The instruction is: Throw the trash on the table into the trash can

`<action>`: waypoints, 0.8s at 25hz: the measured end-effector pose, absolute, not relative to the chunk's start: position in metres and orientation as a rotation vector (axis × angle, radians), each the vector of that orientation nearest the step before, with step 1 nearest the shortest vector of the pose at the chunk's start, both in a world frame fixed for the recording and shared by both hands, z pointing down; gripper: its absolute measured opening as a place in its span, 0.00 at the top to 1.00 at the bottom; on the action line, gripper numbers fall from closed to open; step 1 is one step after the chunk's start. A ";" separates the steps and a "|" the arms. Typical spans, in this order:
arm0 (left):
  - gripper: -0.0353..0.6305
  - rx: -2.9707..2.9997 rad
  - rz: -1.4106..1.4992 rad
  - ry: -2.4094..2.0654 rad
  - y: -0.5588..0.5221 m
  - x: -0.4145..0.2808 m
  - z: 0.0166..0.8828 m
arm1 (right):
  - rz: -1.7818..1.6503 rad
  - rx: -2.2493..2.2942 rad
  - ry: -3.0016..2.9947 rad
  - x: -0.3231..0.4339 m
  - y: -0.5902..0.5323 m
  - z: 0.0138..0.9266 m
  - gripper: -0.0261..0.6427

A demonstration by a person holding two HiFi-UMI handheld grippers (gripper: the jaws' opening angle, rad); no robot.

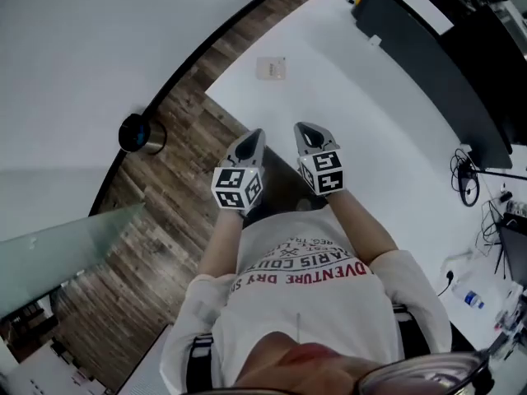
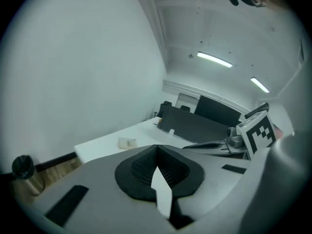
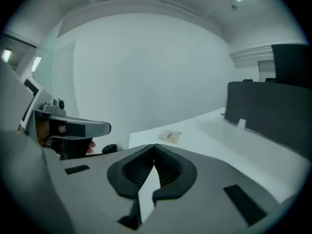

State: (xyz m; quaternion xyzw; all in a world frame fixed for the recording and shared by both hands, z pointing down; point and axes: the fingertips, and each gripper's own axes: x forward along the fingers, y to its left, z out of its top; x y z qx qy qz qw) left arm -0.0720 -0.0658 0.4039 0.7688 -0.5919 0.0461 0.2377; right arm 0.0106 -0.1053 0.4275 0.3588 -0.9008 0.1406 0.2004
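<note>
A small flat beige packet (image 1: 271,68) lies on the white table (image 1: 370,138) near its far left corner; it also shows as the packet (image 2: 127,142) and the packet (image 3: 170,136) ahead of each gripper. A dark round trash can (image 1: 142,133) stands on the wooden floor left of the table, by the curved wall. My left gripper (image 1: 251,138) and right gripper (image 1: 311,132) are held side by side over the table's near edge, well short of the packet. Both are shut with nothing between the pads: left gripper (image 2: 156,146), right gripper (image 3: 155,146).
A long black screen panel (image 1: 428,64) runs along the table's far right side. Cables (image 1: 468,179) and a bottle (image 1: 472,299) lie at the right. A glass partition (image 1: 66,245) stands at the left over the wooden floor (image 1: 165,220).
</note>
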 end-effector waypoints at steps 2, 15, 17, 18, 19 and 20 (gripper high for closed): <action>0.91 2.236 0.146 -1.530 -0.088 -0.029 0.386 | 0.379 1.146 -2.486 0.061 -0.118 0.413 0.92; 0.91 2.757 0.231 -0.961 -0.104 0.223 0.333 | 0.358 1.978 -2.131 0.362 -0.075 0.371 0.92; 0.91 2.814 0.249 -0.899 -0.096 0.248 0.330 | 0.361 2.049 -2.077 0.388 -0.061 0.371 0.92; 0.91 2.836 0.255 -0.871 -0.092 0.258 0.328 | 0.362 2.075 -2.055 0.397 -0.056 0.372 0.92; 0.91 2.851 0.253 -0.845 -0.090 0.266 0.327 | 0.362 2.097 -2.036 0.405 -0.051 0.373 0.92; 0.91 2.859 0.244 -0.821 -0.088 0.273 0.325 | 0.363 2.116 -2.021 0.412 -0.048 0.373 0.92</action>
